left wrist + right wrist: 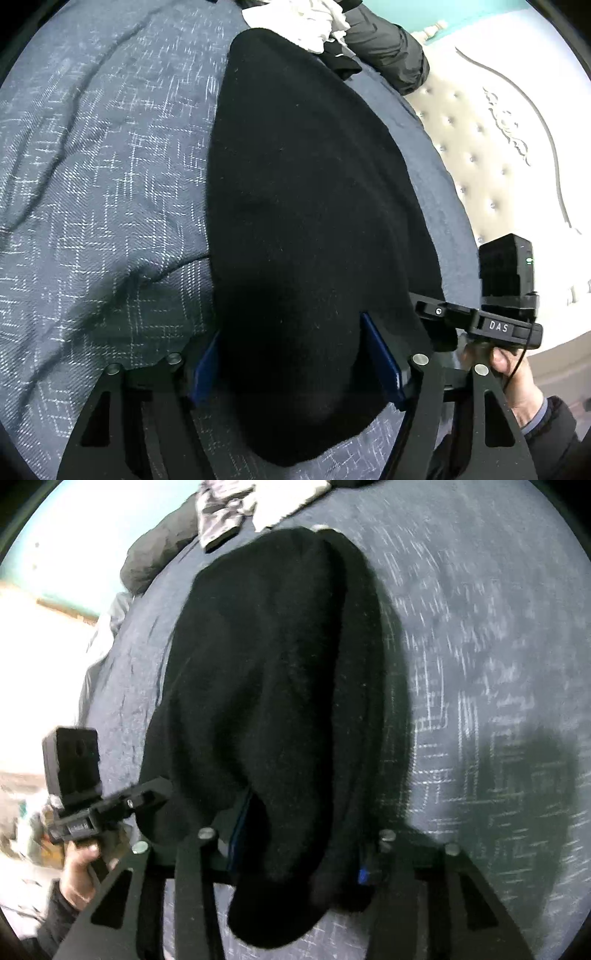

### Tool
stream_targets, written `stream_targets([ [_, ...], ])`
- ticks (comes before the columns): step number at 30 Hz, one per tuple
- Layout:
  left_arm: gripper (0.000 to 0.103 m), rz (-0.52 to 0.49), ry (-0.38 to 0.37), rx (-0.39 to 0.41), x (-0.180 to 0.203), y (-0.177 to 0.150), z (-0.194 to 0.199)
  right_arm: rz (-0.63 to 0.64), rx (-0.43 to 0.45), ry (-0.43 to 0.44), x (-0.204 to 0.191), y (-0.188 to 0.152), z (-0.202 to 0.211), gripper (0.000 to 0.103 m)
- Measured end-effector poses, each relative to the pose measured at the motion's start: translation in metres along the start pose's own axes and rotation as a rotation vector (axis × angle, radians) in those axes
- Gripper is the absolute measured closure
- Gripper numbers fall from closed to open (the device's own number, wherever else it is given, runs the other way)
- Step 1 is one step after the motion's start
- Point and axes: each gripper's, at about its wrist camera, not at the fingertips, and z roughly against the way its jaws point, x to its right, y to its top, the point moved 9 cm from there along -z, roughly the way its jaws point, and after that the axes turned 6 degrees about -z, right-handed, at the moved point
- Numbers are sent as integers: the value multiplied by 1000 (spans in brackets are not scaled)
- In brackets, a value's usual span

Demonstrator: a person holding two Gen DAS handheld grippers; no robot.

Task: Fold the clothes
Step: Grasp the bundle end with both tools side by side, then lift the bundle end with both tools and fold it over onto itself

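In the left wrist view, a black garment (306,221) is seen lying lengthwise on the blue patterned bedspread (92,166), close to its right edge by the tufted bed frame (480,147). Its near end is straddled by the left gripper (295,365); the blue pads (384,365) stand wide at either side, and a true grip cannot be told. "DAS" is read on the right gripper (436,314).

In the right wrist view, the garment's (266,672) near end is bunched between the right gripper's (295,856) half-closed fingers and appears grasped. For a neat fold, both corners are best pinched evenly and kept level. No other writing is legible.
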Motion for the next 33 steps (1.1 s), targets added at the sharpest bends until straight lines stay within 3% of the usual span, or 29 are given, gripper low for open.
stream_targets([
  [4,29,-19,12,14,2,18,-11,29,22,-12,-4,1,0,60],
  [6,37,-39,22,26,8,26,-11,57,38,-23,-9,2,4,71],
  [9,53,-87,42,55,22,36,-3,106,76,-40,-18,4,14,77],
  [11,56,-119,55,73,31,43,2,132,104,-41,-25,6,22,78],
  [20,59,-217,58,139,90,80,37,214,225,-33,-45,27,94,80],
  [24,59,-275,54,168,121,67,76,242,277,-41,-50,41,135,80],
  [33,59,-383,27,182,225,103,65,245,380,-84,-28,67,230,80],
])
